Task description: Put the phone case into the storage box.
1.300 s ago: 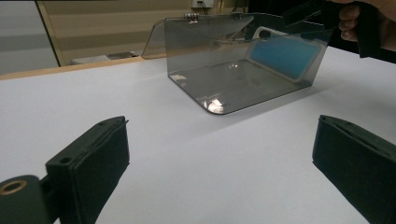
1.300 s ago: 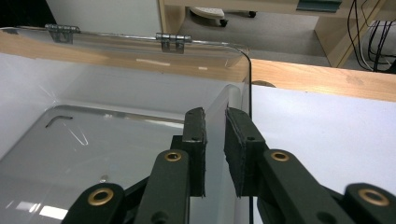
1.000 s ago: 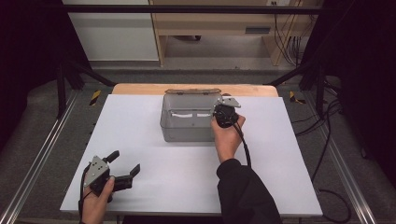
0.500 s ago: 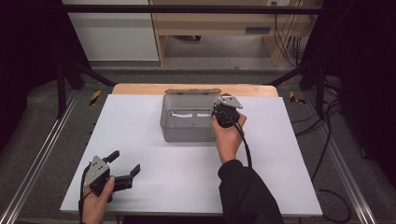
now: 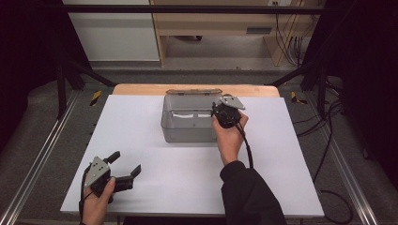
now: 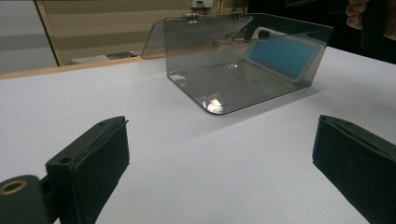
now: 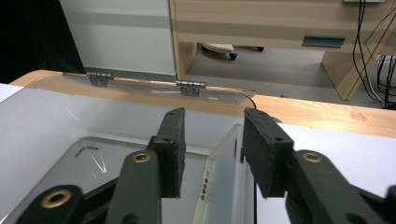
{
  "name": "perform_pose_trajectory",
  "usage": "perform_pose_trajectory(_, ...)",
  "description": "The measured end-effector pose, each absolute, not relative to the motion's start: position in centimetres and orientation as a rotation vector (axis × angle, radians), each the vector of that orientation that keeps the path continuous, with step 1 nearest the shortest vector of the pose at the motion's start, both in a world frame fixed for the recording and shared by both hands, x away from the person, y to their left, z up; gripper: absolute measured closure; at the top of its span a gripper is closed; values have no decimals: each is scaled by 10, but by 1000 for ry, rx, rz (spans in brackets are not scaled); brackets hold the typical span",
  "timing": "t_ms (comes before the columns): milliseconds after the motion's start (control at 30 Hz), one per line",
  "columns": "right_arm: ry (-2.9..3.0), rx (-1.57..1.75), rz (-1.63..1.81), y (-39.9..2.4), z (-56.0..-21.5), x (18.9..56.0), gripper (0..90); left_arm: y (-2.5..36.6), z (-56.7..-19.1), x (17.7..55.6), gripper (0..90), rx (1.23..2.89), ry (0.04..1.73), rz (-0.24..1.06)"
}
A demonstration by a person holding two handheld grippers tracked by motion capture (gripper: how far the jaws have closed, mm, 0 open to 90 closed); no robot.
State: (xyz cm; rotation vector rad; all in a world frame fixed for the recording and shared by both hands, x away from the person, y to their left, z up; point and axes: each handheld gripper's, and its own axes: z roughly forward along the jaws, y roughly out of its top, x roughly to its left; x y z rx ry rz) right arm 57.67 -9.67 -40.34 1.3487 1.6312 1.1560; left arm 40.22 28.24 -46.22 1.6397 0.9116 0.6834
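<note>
In the right gripper view, the white flat item (image 7: 223, 177) standing in the clear box (image 7: 70, 121) is cut off by the lower edge; what it is cannot be told

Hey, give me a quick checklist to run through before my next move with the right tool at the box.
1. Right tool released: ok. Its jaws have just been opening, and the pads stand clear of the white slab below and between them.
2. Slab inside the grey box: ok. It leans against the box's wall.
3. Slab will stay put when left alone: cannot tell.
4. Lid open: ok. It is folded back on its hinges.
5. Left tool out of the way: ok. It is open, near the front edge of the table.
</note>
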Motion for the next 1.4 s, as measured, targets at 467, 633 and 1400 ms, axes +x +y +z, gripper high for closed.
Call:
perform_pose_trajectory(467, 1640, 1357, 1162, -98, -404, 577, 406, 282, -462, 402, 36, 1641, 909, 683)
perform_pose_trajectory(633, 1650, 1349, 1173, -97, -404, 578, 361, 282, -462, 402, 36, 1642, 909, 684)
perform_pose_trajectory(1400, 1675, 1338, 1191, -96, -403, 577, 244, 282, -462, 402, 35, 1640, 910, 684)
